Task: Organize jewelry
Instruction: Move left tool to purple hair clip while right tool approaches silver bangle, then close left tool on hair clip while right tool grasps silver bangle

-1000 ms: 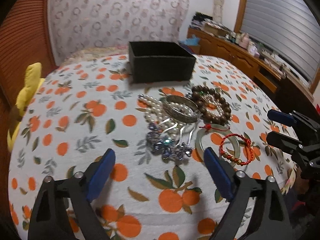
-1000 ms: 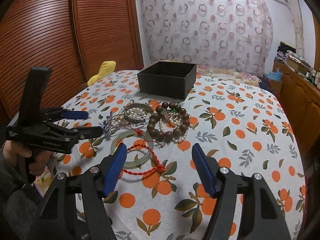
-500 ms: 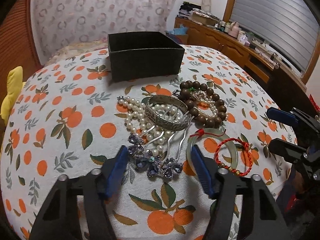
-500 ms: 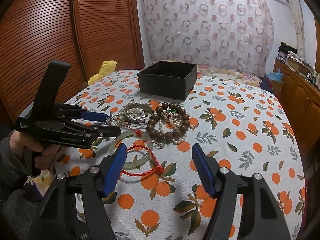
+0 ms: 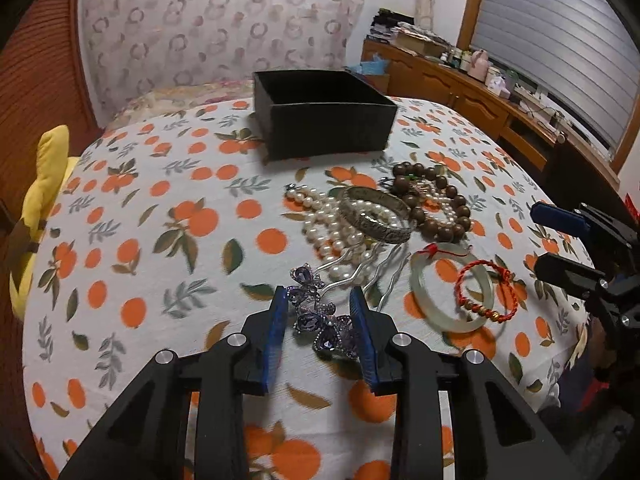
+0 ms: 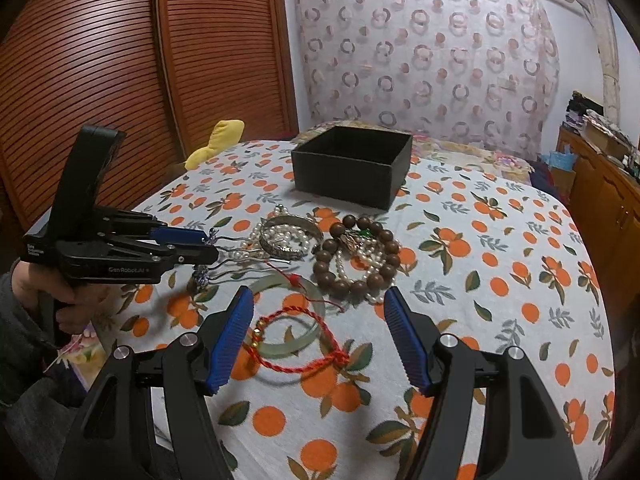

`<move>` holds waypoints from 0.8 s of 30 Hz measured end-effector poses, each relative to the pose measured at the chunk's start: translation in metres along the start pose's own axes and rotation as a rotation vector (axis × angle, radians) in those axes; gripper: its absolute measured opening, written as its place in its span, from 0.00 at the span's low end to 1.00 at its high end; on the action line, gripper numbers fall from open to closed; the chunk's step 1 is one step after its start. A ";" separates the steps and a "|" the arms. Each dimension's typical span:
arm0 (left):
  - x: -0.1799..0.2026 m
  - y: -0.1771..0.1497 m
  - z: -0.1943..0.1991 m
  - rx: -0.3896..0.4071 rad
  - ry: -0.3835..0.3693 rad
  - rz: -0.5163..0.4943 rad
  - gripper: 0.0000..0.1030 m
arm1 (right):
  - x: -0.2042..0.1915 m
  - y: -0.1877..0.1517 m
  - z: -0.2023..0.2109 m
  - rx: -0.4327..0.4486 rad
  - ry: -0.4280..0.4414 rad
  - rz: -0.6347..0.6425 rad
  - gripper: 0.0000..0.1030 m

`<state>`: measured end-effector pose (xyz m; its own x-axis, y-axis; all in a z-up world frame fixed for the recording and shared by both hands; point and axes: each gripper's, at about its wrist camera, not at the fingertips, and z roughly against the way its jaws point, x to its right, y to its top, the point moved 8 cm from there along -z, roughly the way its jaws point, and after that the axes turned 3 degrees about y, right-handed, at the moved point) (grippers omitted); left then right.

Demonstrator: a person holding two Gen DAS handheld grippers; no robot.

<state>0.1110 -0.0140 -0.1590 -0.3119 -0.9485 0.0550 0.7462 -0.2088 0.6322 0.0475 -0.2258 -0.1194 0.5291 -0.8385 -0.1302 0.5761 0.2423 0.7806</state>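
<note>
1. The left gripper (image 5: 322, 320) has its jaws closing around the purple hair comb (image 5: 320, 322), just in front of the pearls (image 5: 332, 228); a firm pinch cannot be told.
2. The right gripper (image 6: 320, 340) hangs with jaws spread wide above the red string bracelet (image 6: 298, 338).
3. Past the pearls sits the black box (image 5: 326, 114). I think the comb gets picked up and goes there next.
</note>
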 end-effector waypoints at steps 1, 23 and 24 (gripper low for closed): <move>-0.003 0.000 0.001 0.003 0.004 0.004 0.29 | -0.002 0.002 0.000 0.001 0.002 0.003 0.68; -0.052 -0.017 0.033 0.060 0.057 0.091 0.28 | -0.039 0.036 -0.076 -0.115 0.135 0.117 0.42; -0.053 -0.017 0.034 0.063 0.056 0.096 0.28 | -0.040 0.037 -0.080 -0.124 0.137 0.123 0.40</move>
<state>0.0953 0.0481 -0.1465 -0.2064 -0.9756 0.0751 0.7319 -0.1030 0.6736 0.0977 -0.1446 -0.1342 0.6749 -0.7269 -0.1268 0.5695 0.4039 0.7159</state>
